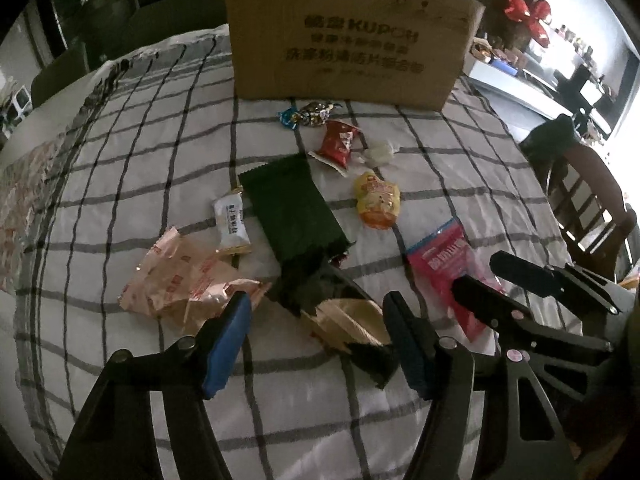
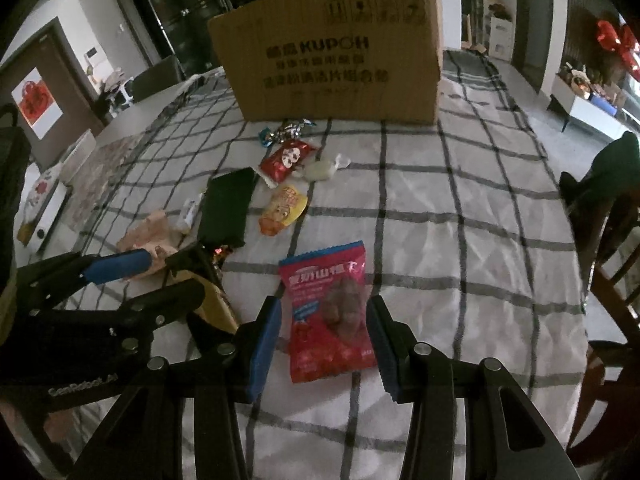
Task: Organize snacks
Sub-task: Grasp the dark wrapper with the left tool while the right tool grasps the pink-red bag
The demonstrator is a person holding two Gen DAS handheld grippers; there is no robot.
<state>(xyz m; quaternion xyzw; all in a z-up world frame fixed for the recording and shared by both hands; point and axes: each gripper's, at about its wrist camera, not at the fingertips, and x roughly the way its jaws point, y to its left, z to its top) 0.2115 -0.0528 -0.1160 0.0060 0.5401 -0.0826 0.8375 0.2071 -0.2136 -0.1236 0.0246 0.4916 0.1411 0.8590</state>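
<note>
My right gripper (image 2: 322, 344) hangs low over a checked tablecloth (image 2: 460, 240), its blue-padded fingers (image 2: 262, 350) spread wide and holding nothing. Straight between them lies a pink snack packet (image 2: 326, 312), flat on the cloth. Its long axis runs away from me toward the cardboard box (image 2: 328, 52) that stands upright at the far side of the table, so my pads sit on either side of its two long edges. The packet's near end is level with my fingertips; its far, blue-trimmed end points at the box. I cannot tell whether the pads touch the packet or hover just above it.

My left gripper (image 1: 316, 336) is just beside the right one, on the side away from the packet, also spread wide and empty. A tan wrapper (image 1: 352, 324) lies between its fingers, and a dark green packet (image 1: 292, 208) lies beyond, nearer the box. A yellow pouch (image 1: 378, 200) and a red packet (image 1: 338, 144) lie closer still to the box.

The right hand is the nearer one to the pink packet. I judge that closing across its narrow width is what the next move needs.
</note>
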